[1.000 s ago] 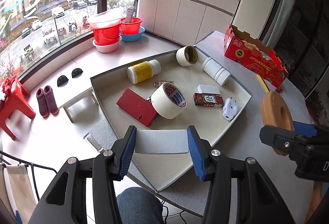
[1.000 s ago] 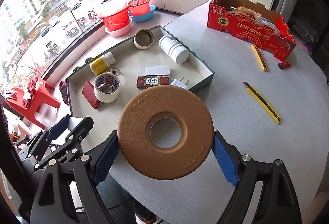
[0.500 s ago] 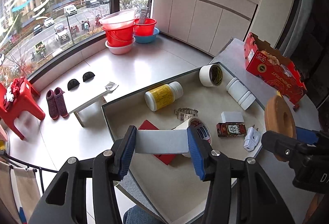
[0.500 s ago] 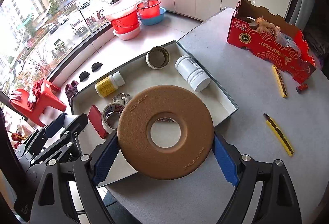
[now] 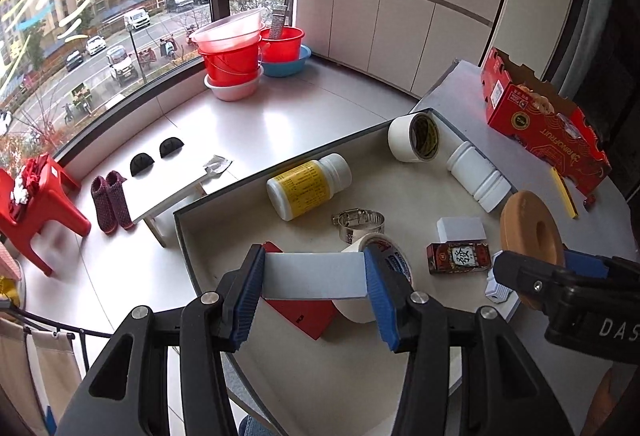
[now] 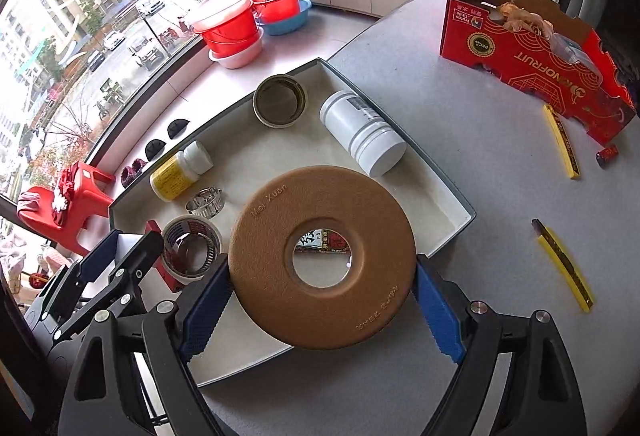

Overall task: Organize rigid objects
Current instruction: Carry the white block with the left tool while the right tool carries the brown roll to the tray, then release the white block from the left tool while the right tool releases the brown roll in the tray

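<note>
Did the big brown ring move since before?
Yes. The brown ring, clamped in the right gripper, was over the grey table's surface; now it hangs over the tray.

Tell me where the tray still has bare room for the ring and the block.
Bare floor lies along the tray's right wall, below the white jar, and in its near corner. The left side is crowded: yellow bottle, clamp, tape.
</note>
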A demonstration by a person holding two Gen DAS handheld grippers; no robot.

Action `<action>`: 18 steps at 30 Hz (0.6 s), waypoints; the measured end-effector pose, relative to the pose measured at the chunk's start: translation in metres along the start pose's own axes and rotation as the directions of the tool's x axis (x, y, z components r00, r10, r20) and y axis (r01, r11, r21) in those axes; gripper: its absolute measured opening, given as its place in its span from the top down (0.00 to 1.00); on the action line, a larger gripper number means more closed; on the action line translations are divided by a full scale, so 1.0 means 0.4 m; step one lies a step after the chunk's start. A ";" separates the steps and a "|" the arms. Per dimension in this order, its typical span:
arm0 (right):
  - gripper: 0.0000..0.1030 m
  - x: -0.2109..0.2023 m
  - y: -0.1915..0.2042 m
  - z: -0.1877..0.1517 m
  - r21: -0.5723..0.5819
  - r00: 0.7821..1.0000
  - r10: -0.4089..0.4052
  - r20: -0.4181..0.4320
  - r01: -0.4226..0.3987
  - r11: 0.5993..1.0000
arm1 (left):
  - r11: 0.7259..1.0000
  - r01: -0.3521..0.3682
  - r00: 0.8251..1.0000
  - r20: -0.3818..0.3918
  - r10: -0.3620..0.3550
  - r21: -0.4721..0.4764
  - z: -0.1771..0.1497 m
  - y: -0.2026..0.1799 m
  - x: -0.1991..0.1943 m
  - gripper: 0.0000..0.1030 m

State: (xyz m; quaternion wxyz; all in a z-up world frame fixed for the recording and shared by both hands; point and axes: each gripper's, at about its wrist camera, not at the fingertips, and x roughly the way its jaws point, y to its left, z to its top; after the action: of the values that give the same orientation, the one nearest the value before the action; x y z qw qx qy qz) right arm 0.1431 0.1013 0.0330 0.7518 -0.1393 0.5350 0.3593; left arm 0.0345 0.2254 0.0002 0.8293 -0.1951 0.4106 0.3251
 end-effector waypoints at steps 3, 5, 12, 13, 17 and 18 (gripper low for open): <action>0.15 0.010 -0.003 0.009 -0.001 1.000 -0.003 -0.004 0.003 1.000 | 1.000 -0.006 1.000 0.002 0.006 -0.002 0.009 -0.001 0.005 0.48; 0.15 0.019 -0.001 0.014 -0.003 1.000 -0.003 -0.008 0.003 1.000 | 1.000 -0.015 1.000 0.004 0.015 -0.002 0.014 0.000 0.008 0.48; 0.15 0.064 0.017 0.024 -0.032 0.999 -0.031 -0.032 0.030 0.999 | 0.999 -0.033 0.999 -0.009 0.033 -0.008 0.019 -0.001 0.024 0.39; 0.15 0.067 0.015 0.024 -0.033 0.999 -0.040 -0.032 0.038 0.999 | 0.999 -0.047 0.999 -0.015 0.046 -0.016 0.017 0.005 0.027 0.29; 0.14 0.071 -0.004 0.021 -0.023 0.999 -0.028 -0.046 0.027 0.999 | 0.997 -0.036 0.997 -0.072 0.031 -0.071 0.005 0.032 0.042 0.11; 0.14 0.071 -0.006 0.019 -0.019 0.998 -0.026 -0.051 0.025 1.000 | 0.996 -0.037 0.996 -0.079 0.030 -0.082 0.003 0.036 0.043 0.09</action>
State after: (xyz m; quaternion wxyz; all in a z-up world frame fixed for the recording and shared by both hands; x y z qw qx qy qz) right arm 0.1551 0.1152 0.0100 0.7411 -0.1621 0.5491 0.3507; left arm 0.0330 0.2428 -0.0137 0.7981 -0.2353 0.4319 0.3479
